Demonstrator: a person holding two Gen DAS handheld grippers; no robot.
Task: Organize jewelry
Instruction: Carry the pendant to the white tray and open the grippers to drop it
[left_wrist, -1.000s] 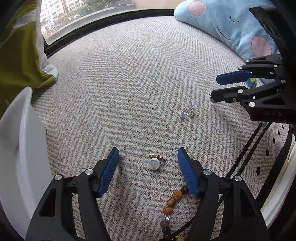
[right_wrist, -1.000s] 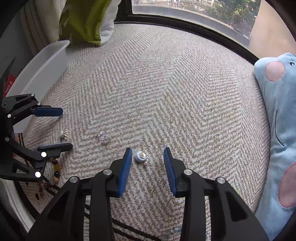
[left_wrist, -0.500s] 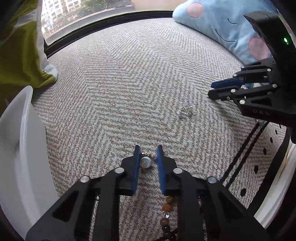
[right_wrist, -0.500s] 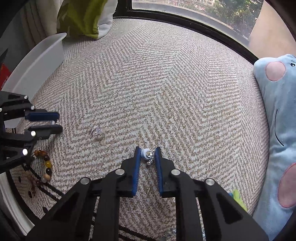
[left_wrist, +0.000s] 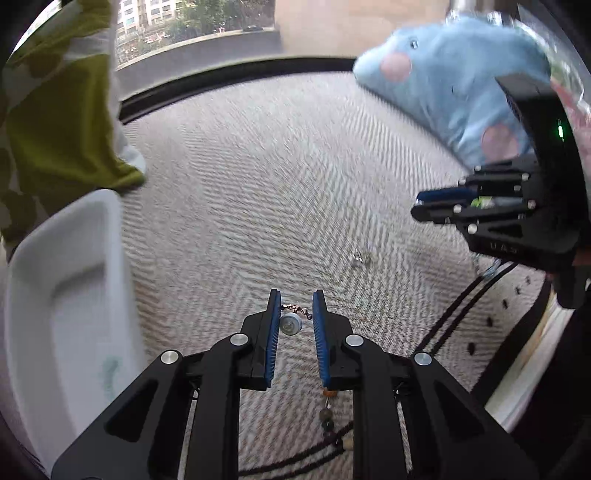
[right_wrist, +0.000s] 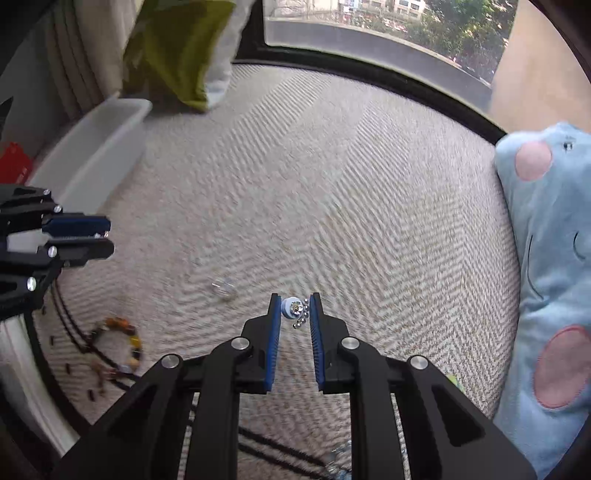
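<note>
Both grippers are carrying a piece. My left gripper (left_wrist: 294, 306) is pinched on a small earring (left_wrist: 291, 324): a pale round stud with a short bronze-looking dangle held across the tips, lifted clear of the herringbone carpet (left_wrist: 258, 192). My right gripper (right_wrist: 294, 308) is likewise clamped on a second earring (right_wrist: 293, 308), a white round stud with a loose cluster of tiny silver beads hanging beside the right pad. I judge both pieces very light, rigid at the stud and floppy in the dangle; the metal and pearl faces look slick, so the grip should be on the stud body, not the beads or chain, which would slide or swing out. Little squeeze is needed, and too much may bend the posts. The left-hand piece sits right at the tip ends, so a jolt could shake it loose. Still on the carpet: a small clear crystal piece (right_wrist: 223, 288), near and left of my right gripper, also visible from the left wrist (left_wrist: 360, 258); and a beaded bracelet (right_wrist: 122, 345) at near left, amber and dark beads on a cord, limp and heavier, best taken across a few beads. The white tray (left_wrist: 70, 295) stands at far left by the green cushion (left_wrist: 62, 122), the likely drop point. A blue plush pillow (right_wrist: 546, 258) lines the right edge.
</note>
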